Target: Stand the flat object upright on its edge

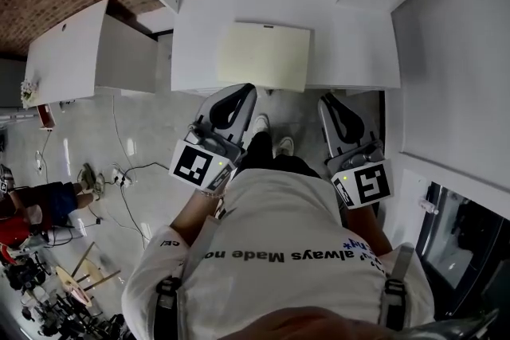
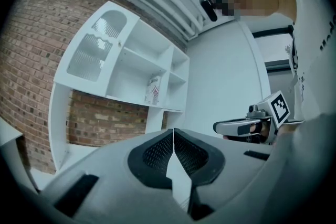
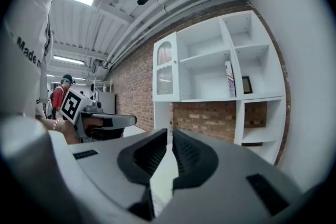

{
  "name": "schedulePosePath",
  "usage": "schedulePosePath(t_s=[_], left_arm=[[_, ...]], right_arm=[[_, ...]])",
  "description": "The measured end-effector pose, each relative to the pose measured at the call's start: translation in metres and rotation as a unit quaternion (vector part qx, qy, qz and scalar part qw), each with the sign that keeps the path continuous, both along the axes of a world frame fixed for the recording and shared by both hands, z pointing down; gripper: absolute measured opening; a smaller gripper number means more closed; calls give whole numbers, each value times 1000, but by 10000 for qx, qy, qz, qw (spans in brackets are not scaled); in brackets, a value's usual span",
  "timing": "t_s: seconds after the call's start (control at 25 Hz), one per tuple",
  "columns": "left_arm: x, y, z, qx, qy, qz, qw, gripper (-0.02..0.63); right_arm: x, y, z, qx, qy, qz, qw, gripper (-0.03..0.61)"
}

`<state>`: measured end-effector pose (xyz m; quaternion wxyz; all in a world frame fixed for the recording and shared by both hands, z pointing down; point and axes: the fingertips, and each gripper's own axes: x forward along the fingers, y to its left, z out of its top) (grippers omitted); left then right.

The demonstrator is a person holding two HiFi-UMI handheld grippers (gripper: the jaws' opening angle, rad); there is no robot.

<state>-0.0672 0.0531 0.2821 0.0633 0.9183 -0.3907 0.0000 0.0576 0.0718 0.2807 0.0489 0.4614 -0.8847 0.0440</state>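
A pale yellow flat board (image 1: pixel 263 56) lies flat on the white table (image 1: pixel 351 52), close to its near edge. My left gripper (image 1: pixel 245 90) is held just short of that edge, below the board's near left corner. Its jaws are shut with nothing between them, as the left gripper view (image 2: pixel 173 136) also shows. My right gripper (image 1: pixel 327 99) hangs to the right of the board's near right corner, also shut and empty, its pads meeting in the right gripper view (image 3: pixel 170 140). Neither gripper touches the board. Each gripper view shows the other gripper beside it.
A white shelf unit (image 3: pixel 220 65) stands against a brick wall (image 3: pixel 131 81) behind the table. A second white table (image 1: pixel 68 52) is at the left. A white wall (image 1: pixel 454 76) bounds the right. Cables (image 1: pixel 119 171) and people (image 1: pixel 32 211) are on the floor side at the left.
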Motion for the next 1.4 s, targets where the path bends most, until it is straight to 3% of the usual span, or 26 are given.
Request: schedulePosePath(t_s=[0.48,0.8,0.96,1.4], left_arm=[[-41,-104,4,-77,-59,383,9992,14],[-38,-131,19,-175,-187,472,9986,14],[-31,-138,31,-289,-282,410,9983,14],[-16,-143,108,-733,-650,472,9941,12]], right_arm=[[-49,-102,-2,-28,-8,308,9995,34],[-47,-130,3,-141,-137,370,9991,35],[-40,-137,16,-377,-309,328,9983,40],[-18,-142,106,-1339,-778,511,9866,137]])
